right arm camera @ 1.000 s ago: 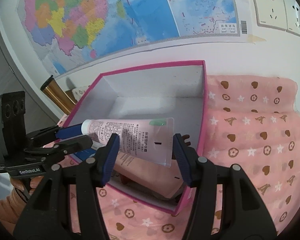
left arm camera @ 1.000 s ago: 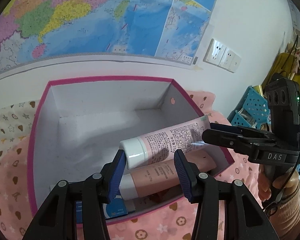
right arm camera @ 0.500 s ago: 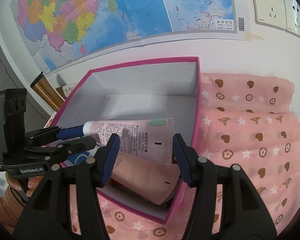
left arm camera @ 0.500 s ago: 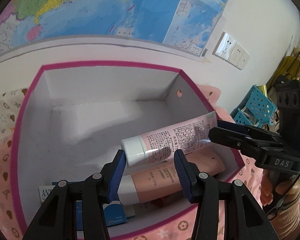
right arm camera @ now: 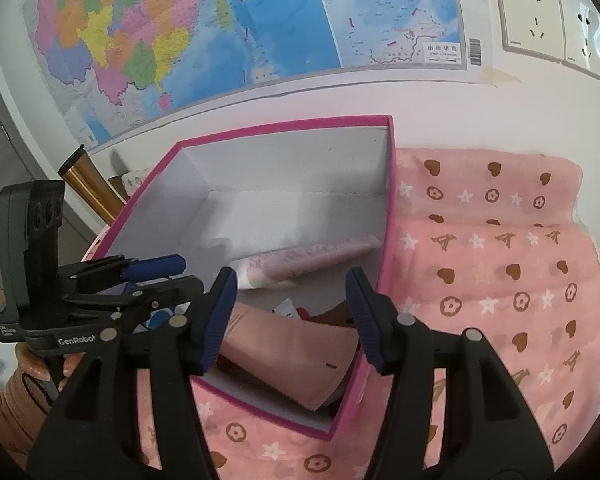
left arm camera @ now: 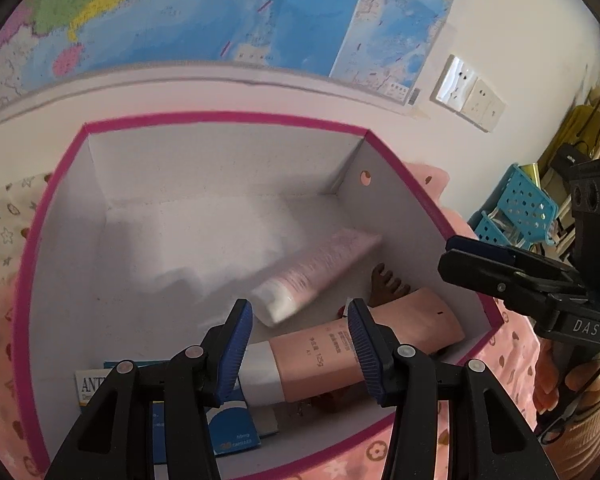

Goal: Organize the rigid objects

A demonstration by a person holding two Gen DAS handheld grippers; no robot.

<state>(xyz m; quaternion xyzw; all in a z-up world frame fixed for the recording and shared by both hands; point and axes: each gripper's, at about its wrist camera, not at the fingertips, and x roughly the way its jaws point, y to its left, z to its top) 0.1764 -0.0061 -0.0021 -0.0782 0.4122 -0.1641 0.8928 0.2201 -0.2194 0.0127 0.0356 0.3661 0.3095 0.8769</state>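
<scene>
A pink-rimmed white box (left arm camera: 220,117) (right arm camera: 284,128) stands on a pink patterned cloth. A pale pink tube with a white cap (left arm camera: 312,270) (right arm camera: 308,258) lies blurred and tilted inside it, free of both grippers. Under it lies a larger salmon tube (left arm camera: 364,344) (right arm camera: 292,356). My left gripper (left arm camera: 300,344) is open above the box's near edge. My right gripper (right arm camera: 292,316) is open above the box's right front corner. Each gripper also shows in the other view, the right (left arm camera: 500,268) and the left (right arm camera: 148,276).
Blue and white cartons (left arm camera: 228,424) and a brown comb-like item (left arm camera: 388,284) lie in the box. A wall map (right arm camera: 228,20) and sockets (right arm camera: 532,24) are behind. Blue baskets (left arm camera: 520,208) stand right. A brass tube (right arm camera: 88,188) leans at left.
Both grippers let go of the pale pink tube. It has dropped into the box onto the salmon tube. Both grippers now stand empty over the box.
</scene>
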